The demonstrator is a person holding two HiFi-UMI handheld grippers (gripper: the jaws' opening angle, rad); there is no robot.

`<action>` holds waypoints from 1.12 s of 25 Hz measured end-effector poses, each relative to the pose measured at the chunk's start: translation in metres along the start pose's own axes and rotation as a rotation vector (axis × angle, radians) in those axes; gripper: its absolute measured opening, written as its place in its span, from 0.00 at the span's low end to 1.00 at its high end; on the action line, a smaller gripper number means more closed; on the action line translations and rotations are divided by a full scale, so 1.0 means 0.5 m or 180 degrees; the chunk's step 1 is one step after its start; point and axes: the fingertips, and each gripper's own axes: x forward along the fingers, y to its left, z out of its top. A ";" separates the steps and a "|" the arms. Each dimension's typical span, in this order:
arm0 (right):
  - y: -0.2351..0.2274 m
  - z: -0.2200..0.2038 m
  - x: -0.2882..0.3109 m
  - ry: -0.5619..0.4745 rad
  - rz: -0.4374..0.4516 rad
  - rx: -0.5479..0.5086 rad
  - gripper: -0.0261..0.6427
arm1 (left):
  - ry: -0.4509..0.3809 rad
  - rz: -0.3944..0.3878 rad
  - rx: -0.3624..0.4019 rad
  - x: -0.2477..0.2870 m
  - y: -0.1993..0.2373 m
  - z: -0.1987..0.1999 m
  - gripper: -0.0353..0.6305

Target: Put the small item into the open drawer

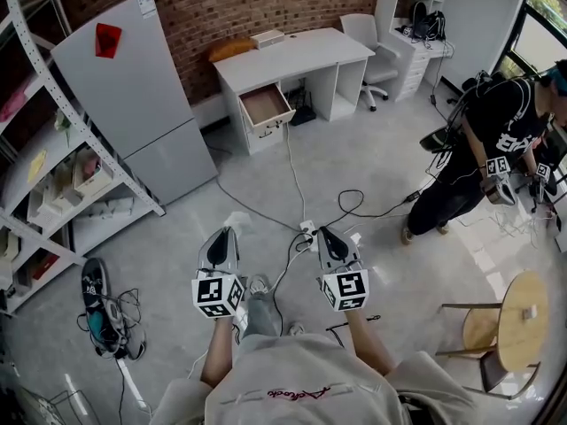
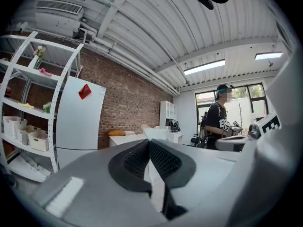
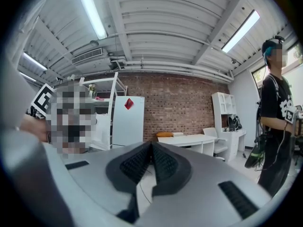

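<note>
The white desk (image 1: pixel 292 56) stands at the far brick wall, and its drawer (image 1: pixel 266 104) is pulled open and looks bare inside. I hold both grippers level at waist height, well short of the desk. My left gripper (image 1: pixel 221 233) (image 2: pixel 150 141) is shut on a small, thin white item (image 1: pixel 236 223) (image 2: pixel 155 133) that sticks out past its tips. My right gripper (image 1: pixel 328 231) (image 3: pixel 151 143) is shut too, its ribbed pads meeting with nothing between them. The desk (image 3: pixel 189 140) lies straight ahead in the right gripper view.
A grey fridge (image 1: pixel 133 87) and a white shelf rack (image 1: pixel 53 175) stand to the left. Cables (image 1: pixel 292 193) and a power strip (image 1: pixel 307 230) cross the floor toward the desk. Another person (image 1: pixel 483 149) stands at the right. A round wooden table (image 1: pixel 523 326) is near right, shoes (image 1: pixel 96 304) near left.
</note>
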 end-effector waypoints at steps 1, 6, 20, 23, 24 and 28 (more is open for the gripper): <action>-0.004 -0.003 0.007 0.0013 0.0000 0.0001 0.06 | 0.0005 -0.0001 -0.0003 0.009 0.002 -0.003 0.07; -0.027 -0.018 0.057 0.0056 -0.0027 -0.0002 0.06 | 0.0030 -0.0034 -0.0030 0.069 0.024 -0.018 0.07; -0.067 0.010 0.362 0.0099 -0.0105 -0.0067 0.06 | -0.0016 -0.0167 -0.0082 0.326 0.200 0.007 0.07; -0.066 0.028 0.426 0.0122 -0.0123 -0.0089 0.06 | -0.0041 -0.0201 -0.0092 0.375 0.245 0.028 0.07; -0.067 0.035 0.446 0.0122 -0.0130 -0.0096 0.06 | -0.0054 -0.0212 -0.0092 0.390 0.258 0.036 0.07; -0.075 0.058 0.513 0.0090 -0.0150 -0.0139 0.06 | -0.0095 -0.0253 -0.0083 0.449 0.297 0.056 0.07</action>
